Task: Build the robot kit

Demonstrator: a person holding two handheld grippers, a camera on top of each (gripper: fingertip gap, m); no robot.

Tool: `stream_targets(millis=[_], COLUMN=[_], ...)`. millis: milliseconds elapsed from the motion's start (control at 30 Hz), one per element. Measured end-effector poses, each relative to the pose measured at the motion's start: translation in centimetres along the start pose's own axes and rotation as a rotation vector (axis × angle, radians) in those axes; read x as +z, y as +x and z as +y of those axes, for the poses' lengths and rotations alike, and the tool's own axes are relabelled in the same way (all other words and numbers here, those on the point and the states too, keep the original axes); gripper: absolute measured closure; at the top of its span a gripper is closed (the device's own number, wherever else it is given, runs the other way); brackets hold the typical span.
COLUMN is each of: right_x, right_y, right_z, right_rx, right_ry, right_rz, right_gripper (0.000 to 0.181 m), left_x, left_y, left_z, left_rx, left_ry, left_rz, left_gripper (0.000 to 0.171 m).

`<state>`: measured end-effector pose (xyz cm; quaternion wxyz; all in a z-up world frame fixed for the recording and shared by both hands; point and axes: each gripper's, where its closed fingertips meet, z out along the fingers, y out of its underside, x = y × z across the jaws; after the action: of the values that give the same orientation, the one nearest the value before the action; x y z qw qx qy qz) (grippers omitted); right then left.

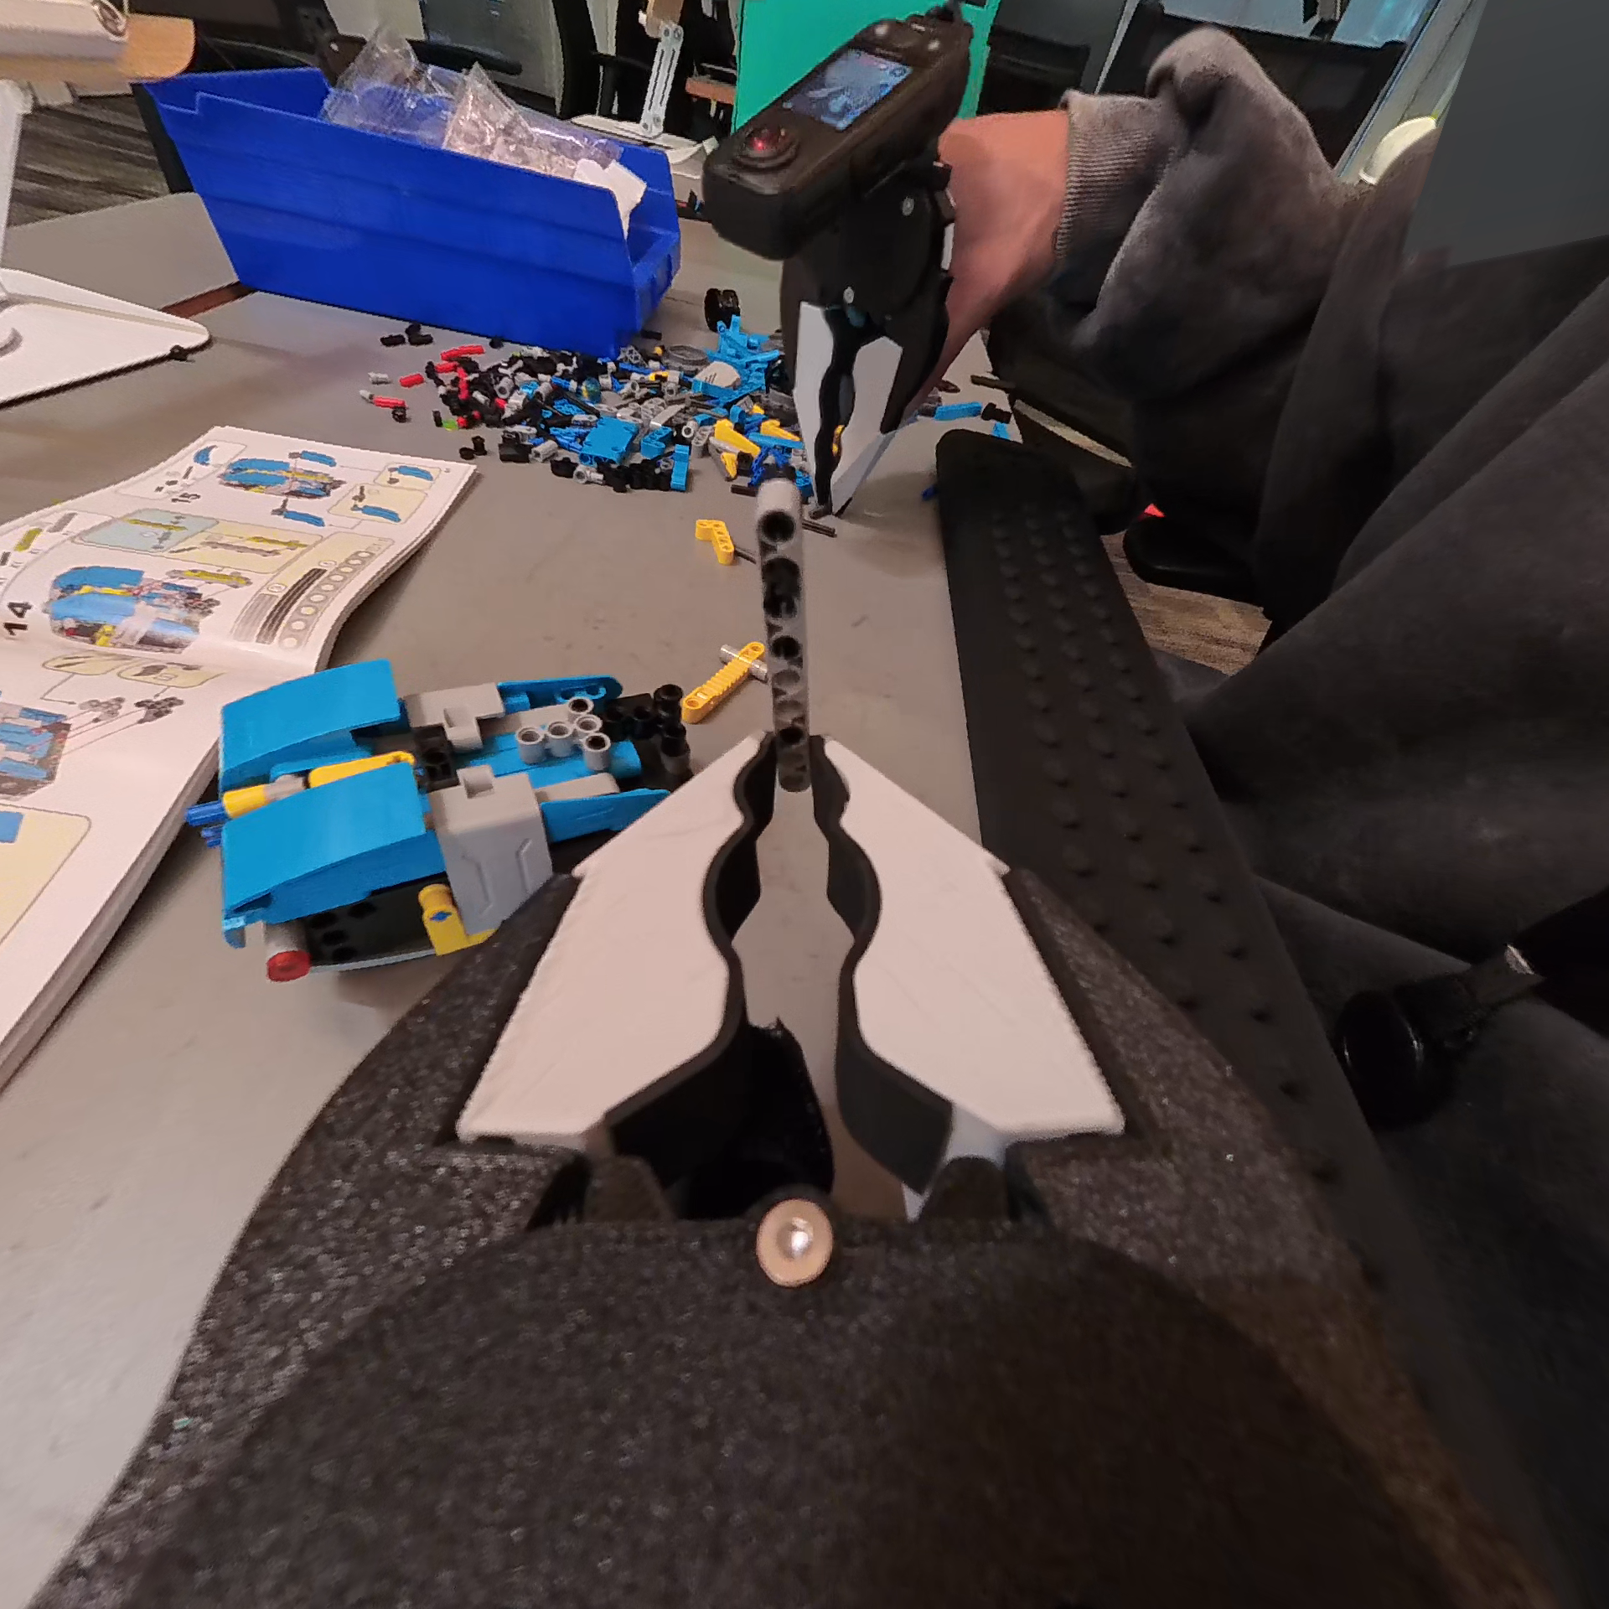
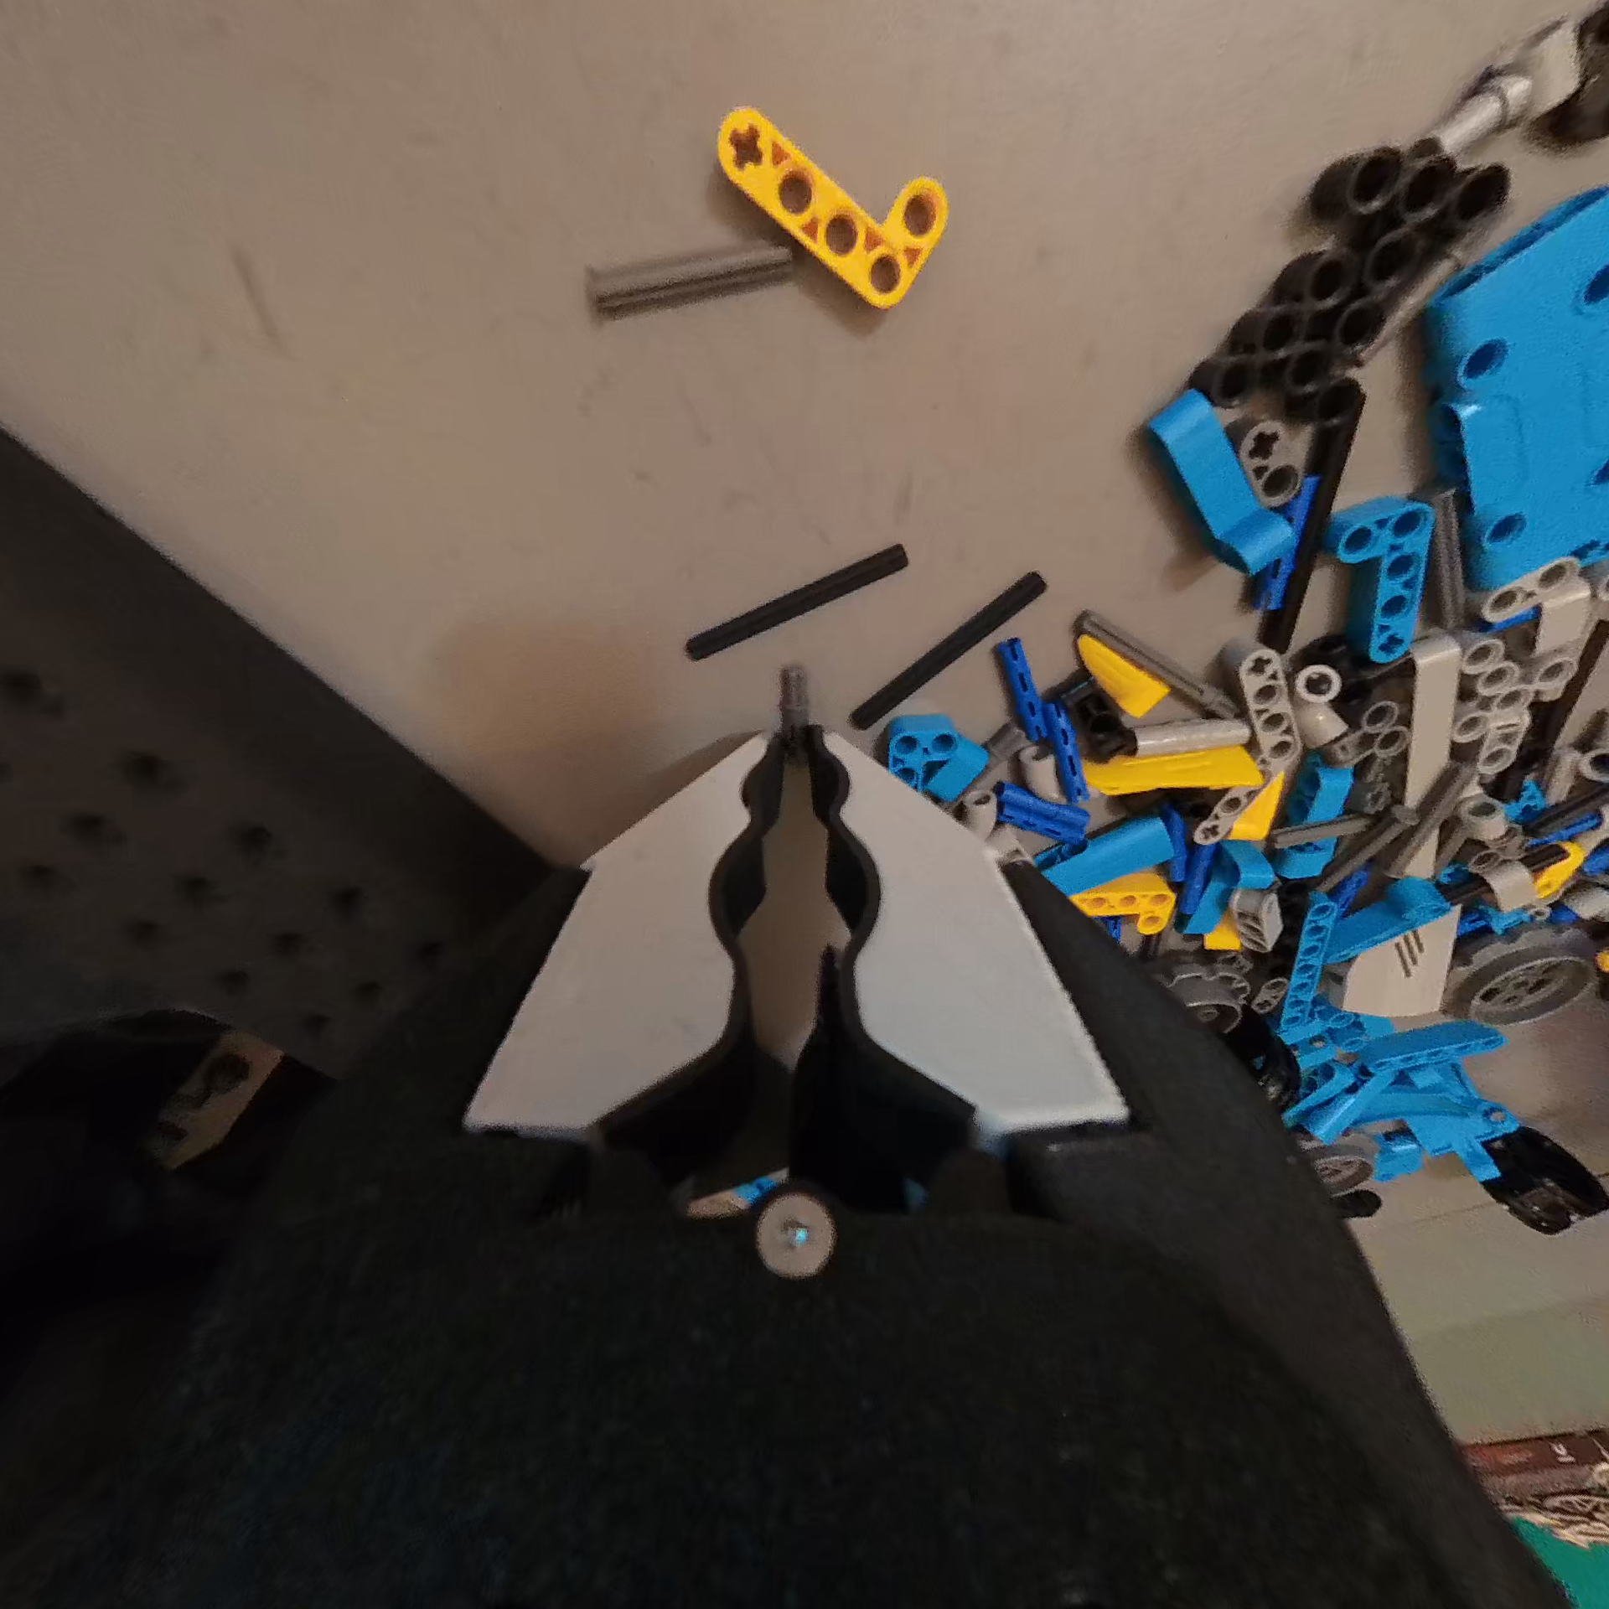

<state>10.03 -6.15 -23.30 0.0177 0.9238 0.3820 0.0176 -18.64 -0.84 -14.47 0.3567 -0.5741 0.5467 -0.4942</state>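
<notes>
The left gripper (image 1: 791,762) is clamped on the lower end of a long grey plastic beam with a row of round holes (image 1: 781,627), which stands nearly upright from the fingertips above the grey table (image 1: 540,592). The right gripper (image 2: 794,740) has its fingertips pinched together on a small dark grey plastic pin (image 2: 793,692), whose tip sticks out just past them; in the left wrist view this same gripper points down at the table beside the pile, held by a hand in a dark grey sleeve (image 1: 1219,200). Just beyond the pin lie two thin black axle rods (image 2: 797,602), apart from each other, and farther off a yellow L-shaped beam with holes (image 2: 836,209) touching a grey axle (image 2: 688,277). To the right spreads a pile of loose blue, yellow, grey and black building parts (image 2: 1306,784). Left of the upright beam sits a partly built blue and grey toy car (image 1: 418,818), with a short yellow toothed piece (image 1: 718,683) near its far end. An open instruction booklet (image 1: 200,557) lies just beside the car; its pages carry coloured diagrams and step numbers. A blue plastic bin holding clear bags (image 1: 418,200) stands behind the pile, and a black perforated strip (image 1: 1088,740) runs along the table edge. No brand marking is readable.
</notes>
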Motion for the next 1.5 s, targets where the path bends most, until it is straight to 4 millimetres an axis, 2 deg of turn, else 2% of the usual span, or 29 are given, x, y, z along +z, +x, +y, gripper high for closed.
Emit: stream_targets(millis=[100,133,267,333,367,467,633,1100,1200,1500], right_x=[0.0,-0.2,-3.7,-4.8,-4.2,-1.9,-0.3,-0.9,-0.5,-0.3], right_y=[0.0,0.3,-3.6,-5.4,-5.6,-5.3,-5.6,-5.6,-5.7,-5.6], right_z=[-0.1,-0.8,-6.2,-8.2,-8.0,-5.5,-4.1,-4.7,-4.7,-5.0], right_rx=[-0.065,-0.091,-0.088,-0.107,-0.107,-0.117,-0.163,-0.116,-0.109,-0.094], right_ry=[-0.017,0.03,0.372,0.465,0.415,0.199,0.052,0.107,0.09,0.082], right_rz=[0.02,0.055,-0.088,-0.114,-0.093,-0.019,0.003,-0.031,-0.049,-0.046], right_gripper=[0.177,0.177,0.177,0.177,0.177,0.177,0.177,0.174,0.172,0.177], left_x=[0.1,0.0,0.0,0.0,0.0,0.0,0.1,0.0,0.0,0.2], left_y=[0.1,0.1,0.0,0.0,0.1,0.2,0.2,0.2,0.2,0.4], left_z=[0.0,0.0,-0.2,-0.2,-0.1,-0.2,-0.1,-0.1,-0.1,0.0], left_rx=[-0.001,0.001,0.005,-0.002,-0.004,0.0,0.006,0.009,0.009,0.006], left_ry=[-0.001,0.001,0.01,0.011,0.01,0.012,0.003,0.004,0.003,-0.002], left_rz=[0.003,0.002,-0.006,0.0,0.001,0.003,0.003,0.002,0.001,0.007], left_gripper=[0.164,0.164,0.164,0.164,0.164,0.164,0.164,0.164,0.164,0.164])
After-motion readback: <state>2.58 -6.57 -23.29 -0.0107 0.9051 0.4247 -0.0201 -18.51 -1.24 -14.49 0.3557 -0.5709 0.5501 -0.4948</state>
